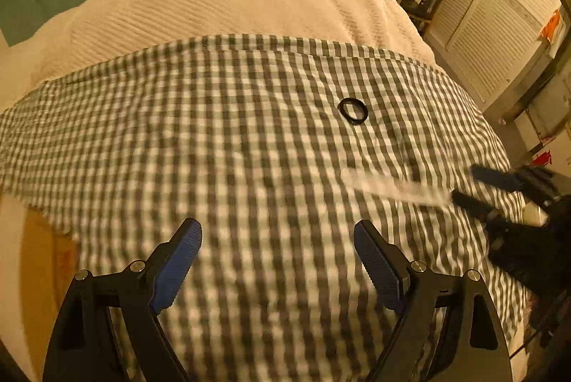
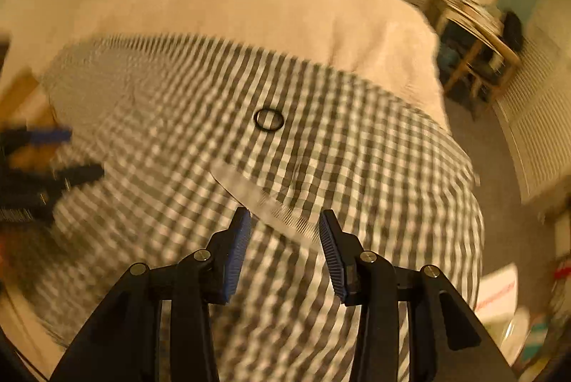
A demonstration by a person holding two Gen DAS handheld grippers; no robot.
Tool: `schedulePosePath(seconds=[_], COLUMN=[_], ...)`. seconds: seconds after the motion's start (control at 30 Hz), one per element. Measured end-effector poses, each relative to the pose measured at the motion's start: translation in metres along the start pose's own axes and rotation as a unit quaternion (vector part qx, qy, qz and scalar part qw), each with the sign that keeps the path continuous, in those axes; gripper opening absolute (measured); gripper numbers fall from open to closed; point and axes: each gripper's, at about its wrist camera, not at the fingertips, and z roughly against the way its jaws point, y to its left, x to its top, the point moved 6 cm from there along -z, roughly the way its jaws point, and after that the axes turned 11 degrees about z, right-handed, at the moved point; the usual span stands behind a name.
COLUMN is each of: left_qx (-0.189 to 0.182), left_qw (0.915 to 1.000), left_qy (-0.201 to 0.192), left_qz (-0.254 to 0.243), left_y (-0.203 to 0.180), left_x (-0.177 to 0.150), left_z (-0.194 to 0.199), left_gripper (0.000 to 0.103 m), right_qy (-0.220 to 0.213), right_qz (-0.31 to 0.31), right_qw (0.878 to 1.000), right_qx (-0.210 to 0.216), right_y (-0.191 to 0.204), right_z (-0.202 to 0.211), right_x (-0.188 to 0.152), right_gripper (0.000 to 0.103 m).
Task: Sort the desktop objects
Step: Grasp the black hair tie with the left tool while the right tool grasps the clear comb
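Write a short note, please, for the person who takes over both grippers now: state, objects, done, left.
Left gripper: open, empty, above the checkered cloth.
Right gripper: open, its fingers on either side of the white comb, not closed on it.
Black ring: flat on the cloth, beyond the comb.
Done: nothing visibly sorted.
Left: probably grasp the comb, then the ring.

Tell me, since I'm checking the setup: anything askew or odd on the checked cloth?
Nothing stands out. A black ring and a pale comb lie flat on the checked cloth; both tongs are open and empty.
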Motion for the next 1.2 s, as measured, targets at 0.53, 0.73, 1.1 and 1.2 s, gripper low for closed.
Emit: schedulePosePath(seconds=[0.53, 0.73, 1.1, 1.2], left_qx=[-0.042, -0.064, -0.051, -0.035], left_qw=[0.9989, 0.9969, 0.9976, 0.9972], left_qy=[-0.012, -0.017, -0.018, -0.016], left_qz=[-0.015, -0.042, -0.043, -0.064], left_y=[-0.043, -0.073, -0.103, -0.108], left_x=[0.042, 0.053, 0.074, 0.08], left_z=[-0.081, -0.095, -0.128, -0.138], left_gripper=[0.09, 0.09, 0.085, 0.013], right_qy=[-0.009, -0.01, -0.023, -0.019], right_qz=[0.053, 0.065, -0.035, -0.078], right_qw=[0.988, 0.987, 0.993, 0.991], right_qx=[0.145, 0.149, 0.114, 0.111], right_y=[0.02, 0.016, -0.02, -0.029], right_z=[-0.094, -0.092, -0.062, -0.054], right_x=[-0.021, -0.034, -0.08, -0.094], right_gripper=[0.042, 0.047, 0.004, 0.004])
